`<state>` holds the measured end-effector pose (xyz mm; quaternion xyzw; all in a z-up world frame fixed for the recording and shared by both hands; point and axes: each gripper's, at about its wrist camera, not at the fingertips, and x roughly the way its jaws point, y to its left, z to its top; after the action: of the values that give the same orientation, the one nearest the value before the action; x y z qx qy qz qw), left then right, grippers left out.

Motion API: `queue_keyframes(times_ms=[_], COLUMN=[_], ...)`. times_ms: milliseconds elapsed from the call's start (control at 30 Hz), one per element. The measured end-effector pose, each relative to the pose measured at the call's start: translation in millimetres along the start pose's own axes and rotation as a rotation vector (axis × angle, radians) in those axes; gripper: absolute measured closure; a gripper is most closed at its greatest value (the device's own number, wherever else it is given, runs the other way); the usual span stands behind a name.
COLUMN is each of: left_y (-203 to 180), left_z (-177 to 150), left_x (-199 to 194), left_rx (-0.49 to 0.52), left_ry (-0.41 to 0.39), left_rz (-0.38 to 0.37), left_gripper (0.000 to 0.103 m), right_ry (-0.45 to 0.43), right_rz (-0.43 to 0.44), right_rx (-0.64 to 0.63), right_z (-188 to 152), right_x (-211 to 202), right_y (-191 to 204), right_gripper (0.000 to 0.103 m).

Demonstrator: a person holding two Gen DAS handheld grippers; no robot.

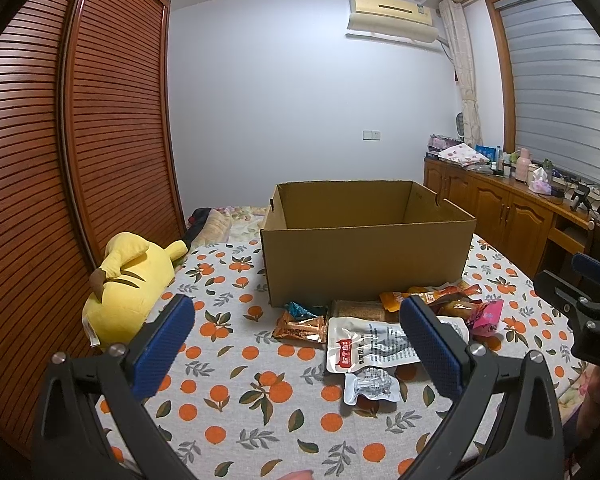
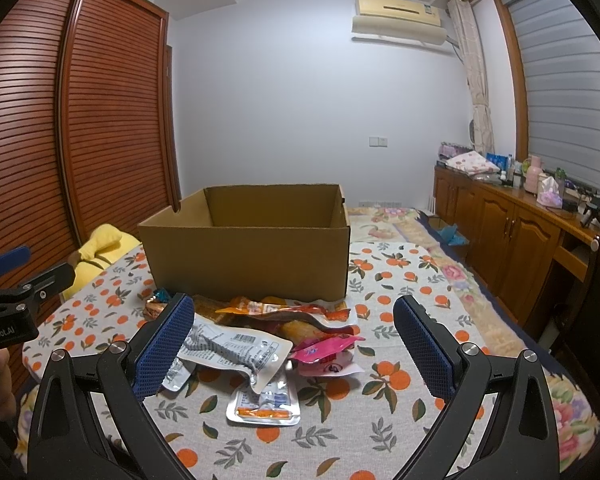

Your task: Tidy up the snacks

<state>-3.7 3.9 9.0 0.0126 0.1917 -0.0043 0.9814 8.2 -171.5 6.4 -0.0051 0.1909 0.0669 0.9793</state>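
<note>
Both my left gripper [image 1: 296, 340] and right gripper [image 2: 292, 344] gape empty over the snacks [image 2: 260, 344] heaped mid-frame before the box [image 2: 244, 248]; light, slick, crinkly packets, best pinched by an edge.

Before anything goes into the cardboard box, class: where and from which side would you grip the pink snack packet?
Grip the pink snack packet by its thin near-right edge, coming from the right with the open right gripper. It lies atop the pile, that edge looks free, and bare tablecloth on that side should leave room for a finger.
</note>
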Motion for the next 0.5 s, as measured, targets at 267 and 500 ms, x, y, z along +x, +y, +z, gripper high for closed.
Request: queue_keyframes(times_ms=[267, 500], left_y=[-2.9, -3.1], left_z=[-10.0, -20.5], left_x=[9.7, 26.5], left_rx=[0.005, 0.005], left_ry=[0.034, 0.084], left_rz=[-0.007, -0.046], left_gripper=[0.0, 0.0], right_ry=[0.017, 0.048], right_rz=[0.001, 0.008], right_rx=[-0.012, -0.047], right_z=[-5.0, -7.4], right_x=[3.7, 15.1], right_y=[-0.7, -6.8], right_gripper=[0.001, 0.001])
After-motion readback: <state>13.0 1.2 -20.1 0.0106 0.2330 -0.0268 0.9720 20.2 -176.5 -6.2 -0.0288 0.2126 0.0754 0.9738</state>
